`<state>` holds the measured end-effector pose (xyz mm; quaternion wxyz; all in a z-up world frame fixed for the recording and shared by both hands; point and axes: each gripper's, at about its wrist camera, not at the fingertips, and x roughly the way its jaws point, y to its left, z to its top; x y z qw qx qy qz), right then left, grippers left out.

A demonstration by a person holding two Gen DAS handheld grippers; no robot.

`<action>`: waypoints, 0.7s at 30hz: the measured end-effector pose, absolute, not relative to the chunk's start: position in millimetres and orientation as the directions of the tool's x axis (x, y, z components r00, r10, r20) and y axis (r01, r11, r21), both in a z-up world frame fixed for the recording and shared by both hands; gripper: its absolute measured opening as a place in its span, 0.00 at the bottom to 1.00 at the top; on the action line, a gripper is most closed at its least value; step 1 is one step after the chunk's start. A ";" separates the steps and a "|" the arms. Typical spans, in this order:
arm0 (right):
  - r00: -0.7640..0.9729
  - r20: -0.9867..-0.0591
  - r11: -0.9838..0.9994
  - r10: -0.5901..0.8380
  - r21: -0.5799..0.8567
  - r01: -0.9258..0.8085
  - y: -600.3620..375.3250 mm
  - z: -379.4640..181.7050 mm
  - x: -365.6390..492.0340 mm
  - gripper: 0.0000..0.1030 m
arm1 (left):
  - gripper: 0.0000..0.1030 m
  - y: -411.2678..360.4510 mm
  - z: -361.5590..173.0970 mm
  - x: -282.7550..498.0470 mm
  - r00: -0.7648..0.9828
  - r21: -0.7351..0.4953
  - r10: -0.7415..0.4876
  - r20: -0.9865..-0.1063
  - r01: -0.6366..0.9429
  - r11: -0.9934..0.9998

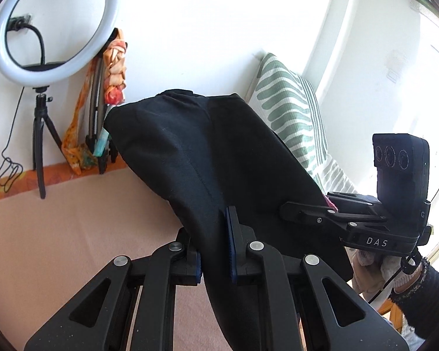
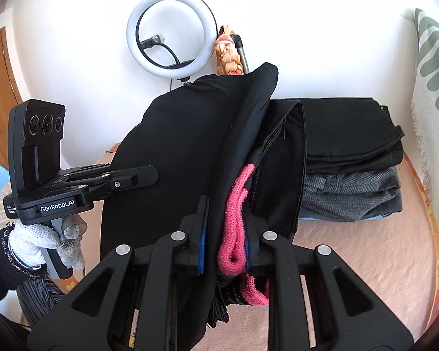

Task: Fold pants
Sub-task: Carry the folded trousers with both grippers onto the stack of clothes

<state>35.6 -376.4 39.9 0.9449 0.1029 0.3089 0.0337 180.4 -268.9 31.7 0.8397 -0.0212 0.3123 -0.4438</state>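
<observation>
The black pants (image 1: pixel 207 158) hang lifted above the pink bed (image 1: pixel 73 219), pinched between both tongs, and their lower end runs out of frame. The left tongs (image 1: pixel 215 244) grip one fold; the right tongs (image 2: pixel 228 234) clamp cloth with a pink cord (image 2: pixel 234 219). Only the right view shows the folded stack (image 2: pixel 351 158); the pants hide its left end.

You hold matt black cloth pants (image 1: pixel 207 158) with a pink knitted cord (image 2: pixel 237 210). Your left gripper (image 1: pixel 215 242) and right gripper (image 2: pixel 225 234) are matt black plastic with shiny metal pins.
</observation>
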 end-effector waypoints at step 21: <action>0.816 -0.577 0.980 0.023 0.175 0.096 -487.5 90.9 103.5 0.19 | 0.11 -371.8 65.3 273.3 0.395 -0.286 -0.786 -0.476 0.775 0.564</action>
